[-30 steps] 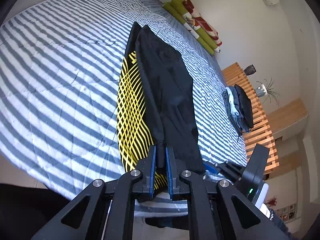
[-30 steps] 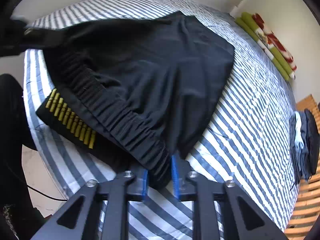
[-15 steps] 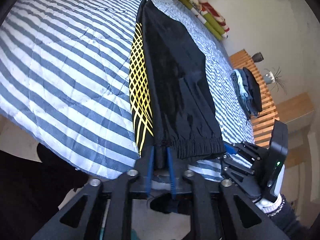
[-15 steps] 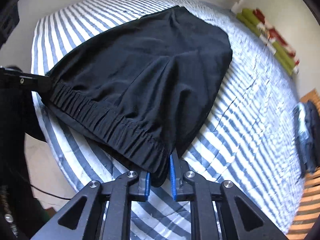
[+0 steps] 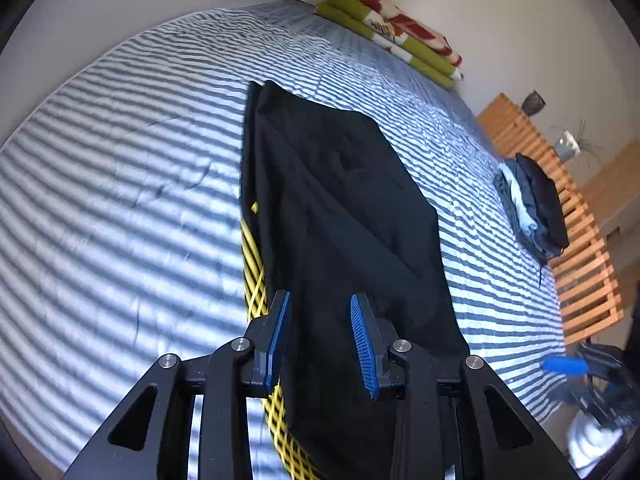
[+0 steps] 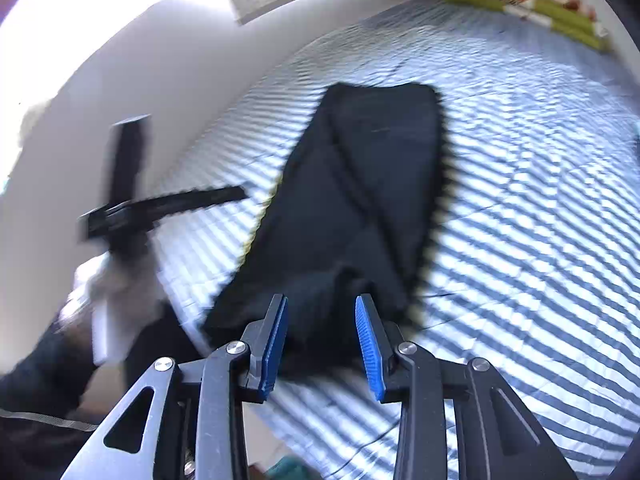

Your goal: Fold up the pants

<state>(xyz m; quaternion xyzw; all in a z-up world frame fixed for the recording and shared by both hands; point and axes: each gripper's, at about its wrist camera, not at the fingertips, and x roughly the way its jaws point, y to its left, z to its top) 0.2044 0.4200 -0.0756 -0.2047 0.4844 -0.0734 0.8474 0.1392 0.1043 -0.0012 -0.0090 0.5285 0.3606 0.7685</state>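
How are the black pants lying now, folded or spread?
Folded lengthwise: the black pants lie as one narrow strip on the striped bed.

No readable text, labels, brands or nos. in either view. Folded red/white/green blanket (image 5: 404, 34) at far end of bed has a dark mark on its white band, too small and blurred to read. Right wrist view is motion-blurred throughout; nothing legible there.
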